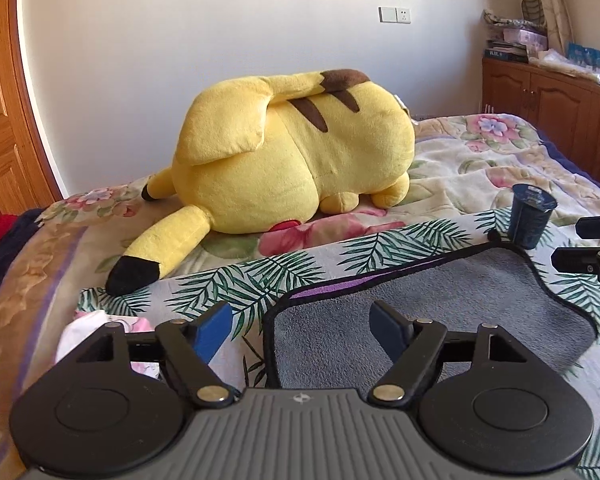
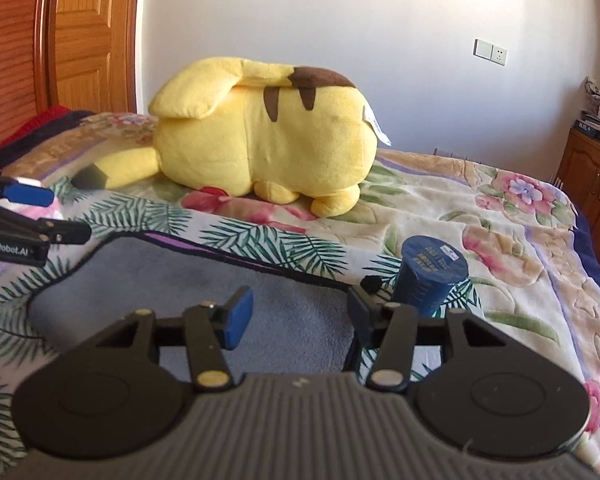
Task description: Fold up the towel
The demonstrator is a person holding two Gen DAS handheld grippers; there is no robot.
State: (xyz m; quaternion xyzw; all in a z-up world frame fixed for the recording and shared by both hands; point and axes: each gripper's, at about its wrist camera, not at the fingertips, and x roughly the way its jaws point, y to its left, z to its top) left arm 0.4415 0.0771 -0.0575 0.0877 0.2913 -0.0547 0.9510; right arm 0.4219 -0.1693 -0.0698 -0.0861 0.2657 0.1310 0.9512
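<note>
A grey towel [image 1: 440, 300] with a black hem lies flat on a palm-leaf cloth on the bed; a purple strip shows along its far edge. It also shows in the right wrist view [image 2: 188, 276]. My left gripper [image 1: 302, 326] is open over the towel's left near corner, empty. My right gripper [image 2: 300, 314] is open over the towel's right near corner, empty. The right gripper shows at the right edge of the left wrist view [image 1: 596, 248]. The left gripper shows at the left edge of the right wrist view [image 2: 40, 212].
A big yellow plush toy [image 1: 296, 152] lies on the floral blanket beyond the towel. A dark blue cup [image 1: 530, 216] stands by the towel's far right corner. A small pink-white cloth [image 1: 100, 332] lies to the left. A wooden cabinet [image 1: 560, 108] stands at right.
</note>
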